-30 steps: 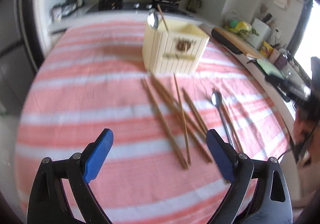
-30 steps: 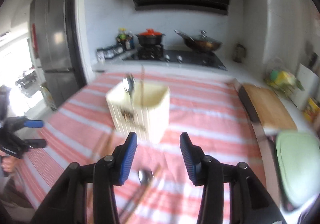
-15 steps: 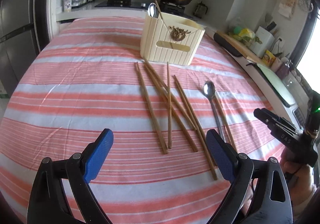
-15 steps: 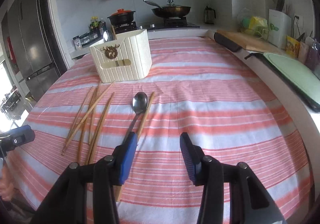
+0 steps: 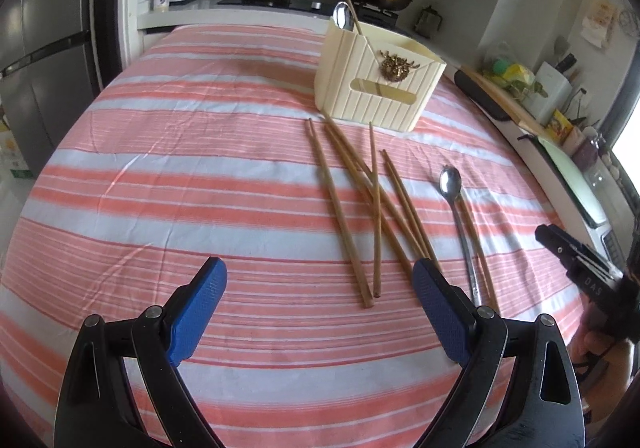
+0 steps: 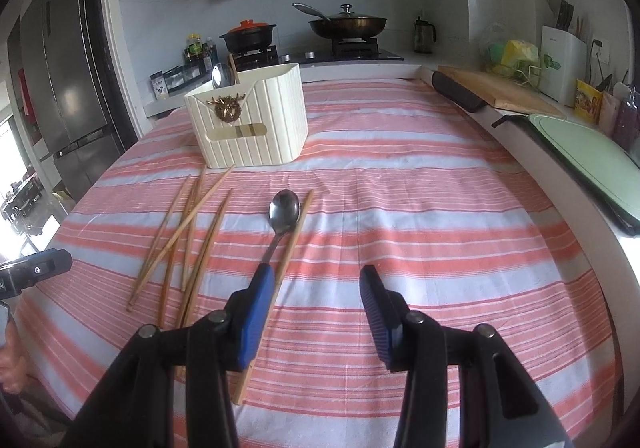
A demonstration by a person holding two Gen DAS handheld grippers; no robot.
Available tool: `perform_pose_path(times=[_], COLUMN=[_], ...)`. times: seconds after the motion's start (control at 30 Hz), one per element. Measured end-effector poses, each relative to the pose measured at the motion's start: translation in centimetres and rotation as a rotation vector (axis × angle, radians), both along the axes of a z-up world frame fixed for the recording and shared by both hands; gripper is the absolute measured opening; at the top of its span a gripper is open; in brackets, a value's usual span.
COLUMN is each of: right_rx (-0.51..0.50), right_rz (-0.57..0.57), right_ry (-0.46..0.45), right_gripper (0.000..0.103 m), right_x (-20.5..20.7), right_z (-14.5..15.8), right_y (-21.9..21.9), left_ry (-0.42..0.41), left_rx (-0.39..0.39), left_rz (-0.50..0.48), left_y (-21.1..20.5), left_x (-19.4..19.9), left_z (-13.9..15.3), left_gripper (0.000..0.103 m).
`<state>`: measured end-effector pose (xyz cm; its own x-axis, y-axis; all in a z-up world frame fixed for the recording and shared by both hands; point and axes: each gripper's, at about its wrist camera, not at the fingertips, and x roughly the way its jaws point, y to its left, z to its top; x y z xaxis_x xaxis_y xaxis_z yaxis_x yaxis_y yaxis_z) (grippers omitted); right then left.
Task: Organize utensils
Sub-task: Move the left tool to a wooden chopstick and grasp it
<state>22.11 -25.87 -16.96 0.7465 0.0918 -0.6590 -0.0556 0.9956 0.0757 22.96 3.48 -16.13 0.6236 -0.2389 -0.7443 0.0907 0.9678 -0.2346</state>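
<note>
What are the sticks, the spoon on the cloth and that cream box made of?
The chopsticks look like wood or bamboo: matte tan, slim. The spoon seems polished metal, since its bowl mirrors the light. The holder looks like moulded plastic: smooth cream, ribbed walls, with a brassy ornament.

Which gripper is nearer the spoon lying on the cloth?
Right. The right gripper has one blue pad beside the spoon handle; the left gripper sits over the chopsticks, to the spoon's side.
</note>
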Motion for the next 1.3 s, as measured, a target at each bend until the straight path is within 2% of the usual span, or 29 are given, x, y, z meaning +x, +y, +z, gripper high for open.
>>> perform_pose_path(times=[0.23, 0.43, 0.57, 0.67, 0.77, 0.87, 1.0, 1.07, 1.1, 1.13, 1.17, 1.23, 1.3], right_rx=[0.000, 0.025, 0.021, 0.036, 0.059, 0.060, 0.024, -0.036, -0.055, -0.070, -0.077, -0.084, -0.097], right_rz=[-0.002, 0.000, 0.031, 0.063, 0.075, 0.086, 0.079, 0.088, 0.086, 0.078, 0.072, 0.052, 0.027], right_ry=[0.006, 0.049, 0.068, 0.116, 0.166, 0.214, 0.277, 0.269, 0.264, 0.267, 0.266, 0.262, 0.260], right_gripper=[0.045, 0.045, 0.045, 0.038, 0.035, 0.025, 0.022, 0.019, 0.011, 0.009, 0.008, 0.007, 0.007], right_x=[0.1, 0.7, 1.4, 2.7, 4.0, 5.4, 6.6, 6.6, 6.6, 6.7, 6.7, 6.6, 6.3], right_z=[0.2, -0.7, -0.9, -1.7, -2.7, -3.8, -5.4, -5.3, -5.3, -5.3, -5.3, -5.2, -5.1], right_y=[0.1, 0.0, 0.8, 1.5, 2.1, 2.9, 3.7, 4.3, 4.4, 4.4, 4.2, 3.6, 2.9], left_ry=[0.054, 0.056, 0.069, 0.087, 0.085, 0.067, 0.062, 0.040, 0.030, 0.023, 0.018, 0.011, 0.015], left_rx=[0.004, 0.037, 0.059, 0.082, 0.134, 0.209, 0.298, 0.323, 0.329, 0.329, 0.326, 0.324, 0.325], left_rz=[0.032, 0.023, 0.047, 0.061, 0.052, 0.040, 0.023, 0.013, -0.004, -0.020, -0.036, -0.067, -0.073], left_y=[1.3, 0.4, -0.3, -0.8, -1.7, -2.8, -3.7, -4.0, -4.2, -4.4, -4.5, -4.7, -4.7], left_x=[1.8, 6.1, 9.1, 10.3, 10.7, 10.8, 10.8, 10.5, 10.3, 10.2, 10.0, 9.7, 9.5], left_z=[-1.6, -1.6, -2.7, -3.8, -4.5, -4.9, -5.6, -5.5, -5.3, -5.2, -5.1, -5.0, -4.9], left_gripper=[0.095, 0.095, 0.095, 0.094, 0.094, 0.094, 0.095, 0.092, 0.084, 0.071, 0.064, 0.024, 0.008])
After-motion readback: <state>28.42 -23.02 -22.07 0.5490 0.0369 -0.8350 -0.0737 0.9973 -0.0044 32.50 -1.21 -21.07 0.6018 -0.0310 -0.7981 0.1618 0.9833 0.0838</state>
